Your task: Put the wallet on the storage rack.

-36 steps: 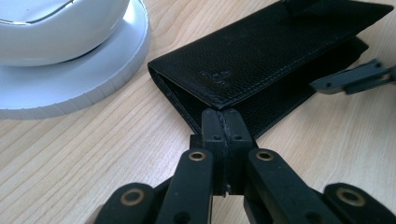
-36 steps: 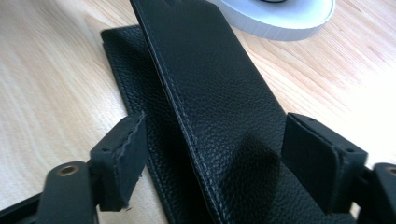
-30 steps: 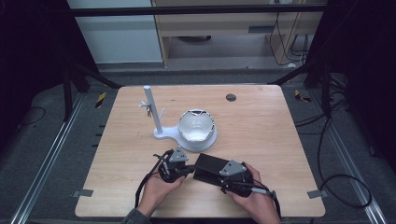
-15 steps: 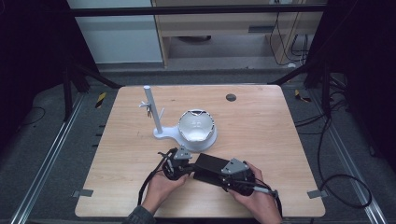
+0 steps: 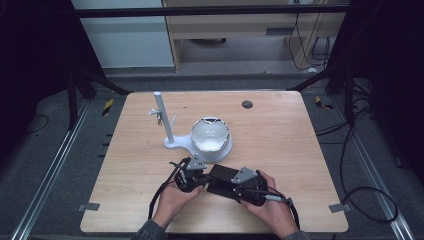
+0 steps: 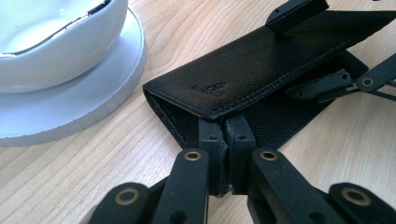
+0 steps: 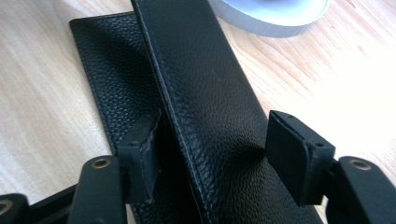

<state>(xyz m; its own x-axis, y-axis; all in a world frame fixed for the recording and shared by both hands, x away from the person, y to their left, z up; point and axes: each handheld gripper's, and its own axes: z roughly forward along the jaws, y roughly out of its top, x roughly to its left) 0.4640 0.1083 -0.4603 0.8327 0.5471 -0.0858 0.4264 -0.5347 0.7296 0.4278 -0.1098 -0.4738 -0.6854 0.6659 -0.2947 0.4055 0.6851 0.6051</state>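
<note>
The right tool [image 7: 212, 163] straddles the black leather case's [image 7: 205, 93] flap.

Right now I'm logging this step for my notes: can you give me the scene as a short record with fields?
item in hand: black leather wallet, partly opened, lying on the wooden table
left hand-held gripper: jaws shut on the wallet's upper flap edge
right hand-held gripper: jaws on either side of the raised flap, a gap visible at one pad
nearby: white bowl on a white stand base with an upright post, beside the wallet
</note>
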